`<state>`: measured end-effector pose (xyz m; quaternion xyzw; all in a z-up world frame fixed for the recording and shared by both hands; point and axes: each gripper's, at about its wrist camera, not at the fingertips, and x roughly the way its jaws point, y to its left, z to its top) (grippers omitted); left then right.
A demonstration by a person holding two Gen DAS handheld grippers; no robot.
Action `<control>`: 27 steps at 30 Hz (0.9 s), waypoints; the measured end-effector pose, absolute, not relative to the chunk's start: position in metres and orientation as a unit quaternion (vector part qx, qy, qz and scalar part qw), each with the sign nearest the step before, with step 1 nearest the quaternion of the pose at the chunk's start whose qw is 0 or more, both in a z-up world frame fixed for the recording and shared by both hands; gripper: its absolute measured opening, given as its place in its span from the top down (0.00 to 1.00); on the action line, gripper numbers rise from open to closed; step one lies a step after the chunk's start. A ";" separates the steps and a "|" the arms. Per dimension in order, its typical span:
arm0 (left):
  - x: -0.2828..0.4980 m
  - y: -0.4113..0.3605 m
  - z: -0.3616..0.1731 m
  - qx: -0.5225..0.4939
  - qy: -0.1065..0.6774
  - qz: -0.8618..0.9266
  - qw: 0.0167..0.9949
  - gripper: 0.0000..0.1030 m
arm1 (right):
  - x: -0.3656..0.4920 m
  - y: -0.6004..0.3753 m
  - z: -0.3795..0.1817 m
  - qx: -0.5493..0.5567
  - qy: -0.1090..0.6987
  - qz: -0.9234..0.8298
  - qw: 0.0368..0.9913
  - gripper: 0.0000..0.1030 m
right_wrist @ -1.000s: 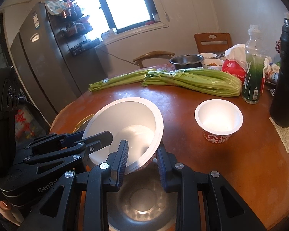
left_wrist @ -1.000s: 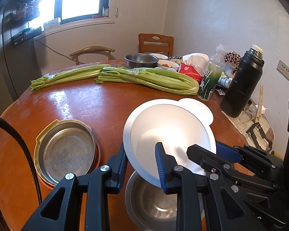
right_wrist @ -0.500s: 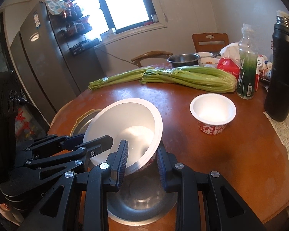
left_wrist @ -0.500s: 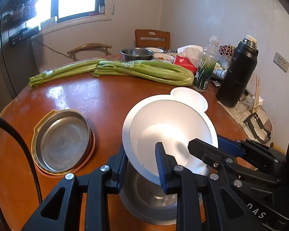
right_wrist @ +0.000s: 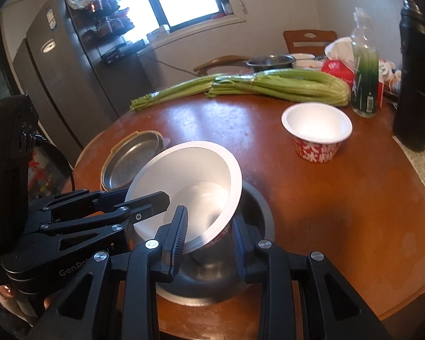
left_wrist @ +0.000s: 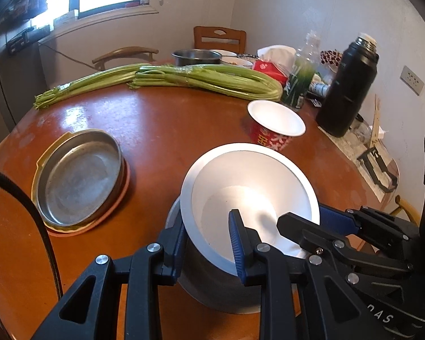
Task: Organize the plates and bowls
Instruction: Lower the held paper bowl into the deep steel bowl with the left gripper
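Note:
A large white bowl (left_wrist: 249,198) with a red-patterned outside hangs tilted, its base down inside a steel bowl (left_wrist: 212,291) on the round wooden table. My left gripper (left_wrist: 208,243) is shut on its near rim. My right gripper (right_wrist: 209,235) is shut on the white bowl (right_wrist: 189,175) at another part of the rim, above the steel bowl (right_wrist: 257,218). Each gripper shows in the other's view, clamped on the rim. A smaller white bowl (left_wrist: 276,119) with a red pattern stands further back. A steel plate (left_wrist: 76,175) lies on other plates at the left.
Two celery bundles (left_wrist: 206,79) lie across the far half of the table. A black thermos (left_wrist: 347,87), a green bottle (right_wrist: 364,65) and a steel pot (left_wrist: 197,56) stand at the back right. Chairs and a fridge (right_wrist: 70,65) ring the table.
Both grippers have sunk with the white bowl, which now dips into the steel bowl. The small red-patterned bowl has come out from behind its rim in the left wrist view.

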<state>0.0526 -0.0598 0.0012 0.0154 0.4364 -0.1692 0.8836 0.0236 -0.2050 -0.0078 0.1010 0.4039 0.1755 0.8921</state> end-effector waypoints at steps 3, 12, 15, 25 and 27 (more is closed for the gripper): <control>0.050 -0.062 -0.002 0.017 0.442 -0.174 0.880 0.73 | 0.022 -0.209 -0.012 0.106 0.412 0.172 0.888 0.68; 0.042 -0.069 -0.011 0.028 0.444 -0.176 0.878 0.73 | 0.013 -0.213 -0.018 0.108 0.419 0.170 0.885 0.67; 0.042 -0.071 -0.013 0.028 0.446 -0.178 0.877 0.73 | 0.012 -0.216 -0.020 0.111 0.420 0.170 0.884 0.67; 0.045 -0.070 -0.024 0.024 0.459 -0.171 0.871 0.73 | 0.013 -0.213 -0.025 0.104 0.428 0.165 0.882 0.67; 0.047 -0.069 -0.025 0.021 0.460 -0.170 0.871 0.73 | 0.014 -0.211 -0.026 0.102 0.430 0.165 0.882 0.67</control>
